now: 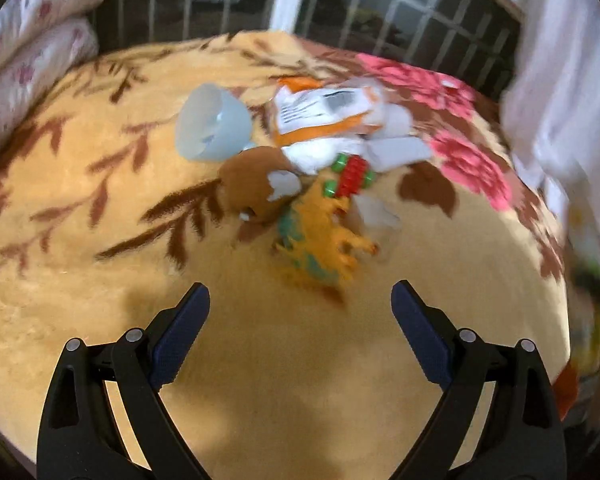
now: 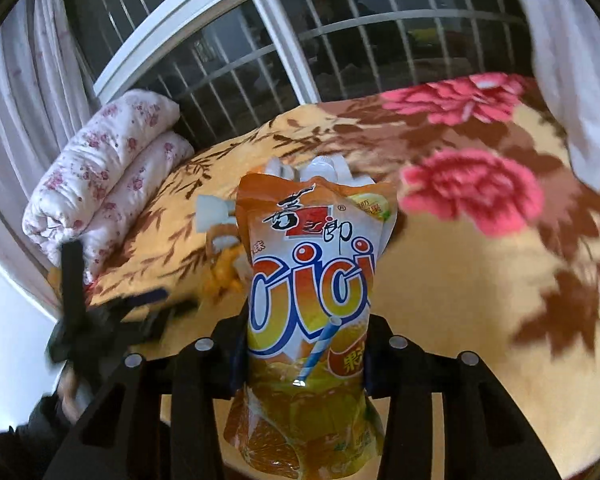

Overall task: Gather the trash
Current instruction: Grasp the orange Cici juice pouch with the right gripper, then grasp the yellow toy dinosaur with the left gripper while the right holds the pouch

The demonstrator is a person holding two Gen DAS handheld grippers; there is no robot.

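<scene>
Right wrist view: your right gripper [image 2: 300, 364] is clamped on the orange printed plastic juice pouch [image 2: 310, 304].
Pouch looks soft, slippery; grip mid-body. Left gripper [image 1: 300, 300] gapes wide, empty.

The orange pouch [image 2: 312, 304] hides my right tongs' pads, and its bottom runs off the frame. In my left view the toy dinosaur [image 1: 324, 236] is smeared (motion blur), and the colourful things at the right edge [image 1: 592, 320] are unreadable.
</scene>
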